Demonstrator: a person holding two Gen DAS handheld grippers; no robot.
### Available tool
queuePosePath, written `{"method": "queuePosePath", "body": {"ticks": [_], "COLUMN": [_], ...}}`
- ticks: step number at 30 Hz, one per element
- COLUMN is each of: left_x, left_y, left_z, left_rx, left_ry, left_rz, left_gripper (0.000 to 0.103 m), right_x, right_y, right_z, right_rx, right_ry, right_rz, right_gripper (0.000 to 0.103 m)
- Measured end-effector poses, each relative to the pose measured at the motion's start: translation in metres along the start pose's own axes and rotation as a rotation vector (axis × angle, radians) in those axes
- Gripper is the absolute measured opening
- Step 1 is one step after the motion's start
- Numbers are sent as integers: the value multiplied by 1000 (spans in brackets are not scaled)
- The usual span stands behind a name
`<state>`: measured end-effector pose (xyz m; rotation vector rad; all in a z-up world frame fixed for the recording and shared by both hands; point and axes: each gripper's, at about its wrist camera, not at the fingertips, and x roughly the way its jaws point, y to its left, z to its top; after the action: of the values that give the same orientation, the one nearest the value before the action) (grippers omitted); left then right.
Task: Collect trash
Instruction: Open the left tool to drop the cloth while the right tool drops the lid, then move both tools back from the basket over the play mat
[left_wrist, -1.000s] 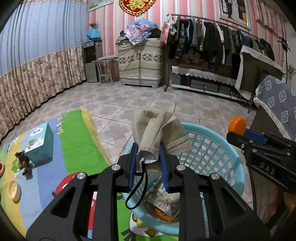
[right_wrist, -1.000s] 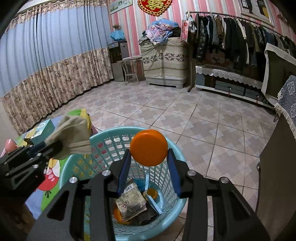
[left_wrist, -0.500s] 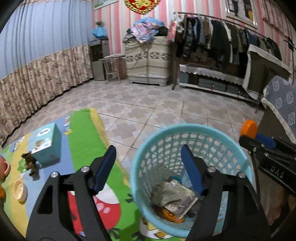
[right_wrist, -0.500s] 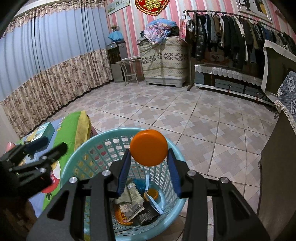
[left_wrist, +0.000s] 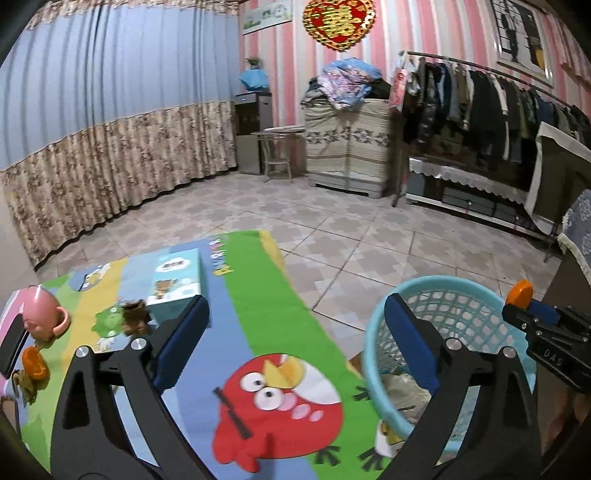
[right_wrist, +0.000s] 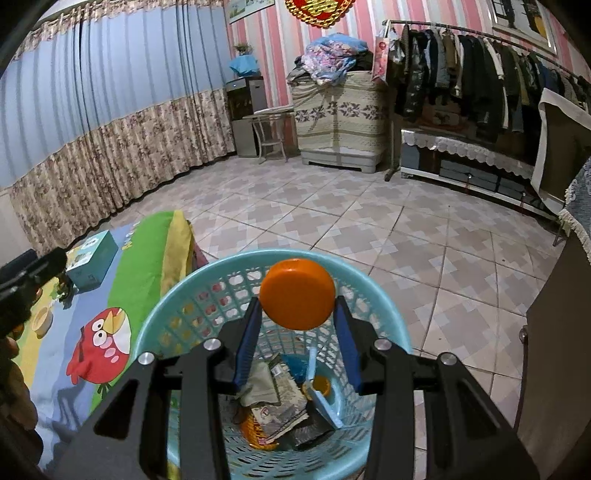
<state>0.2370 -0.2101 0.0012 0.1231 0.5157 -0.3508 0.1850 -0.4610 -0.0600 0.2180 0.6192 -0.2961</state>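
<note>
Right now your right gripper grips an orange lid between its jaws, directly above the open mouth of the blue basket. The basket already holds a heap of wrappers, a crumpled cloth and a small orange piece, so the collecting looks well along; the step in hand looks like dropping the lid. That asks only that you part the jaws where you are: the lid hangs over the middle of the basket, clear of the rim.

Your left gripper is spread wide and carries nothing. It hangs above the mat, just left of the basket. For the next pick, steer it toward the small things at the mat's far left: a pink cup, an orange bit and a brown toy beside a box. Which of these counts as trash you must judge yourself.

As for writing, the right gripper's body reads "DAS" in the left view. The box label is too blurred to read.
</note>
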Motion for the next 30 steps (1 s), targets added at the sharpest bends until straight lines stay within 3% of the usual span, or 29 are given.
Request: {"method": "queuePosePath", "body": {"ticks": [2, 5, 11, 15, 30], "left_x": [-2, -6, -11, -15, -44], "left_y": [7, 15, 23, 29, 73], "left_z": [-1, -4, -11, -15, -47], "left_rx": [-11, -21, -25, -29, -59], "left_ry": [-1, -4, -3, -2, 28], "left_rz": [8, 22, 37, 44, 85], "left_gripper": [94, 95, 96, 96, 97], "right_x": [5, 11, 14, 10, -11], "right_y": [5, 13, 19, 16, 41], "right_z": [-1, -4, -6, -4, -5], "right_rx": [-2, -2, -5, 3, -12], "right_ry": [18, 40, 55, 40, -19], "right_rz": [4, 5, -8, -20, -25], "right_gripper": [45, 71, 84, 91, 95]}}
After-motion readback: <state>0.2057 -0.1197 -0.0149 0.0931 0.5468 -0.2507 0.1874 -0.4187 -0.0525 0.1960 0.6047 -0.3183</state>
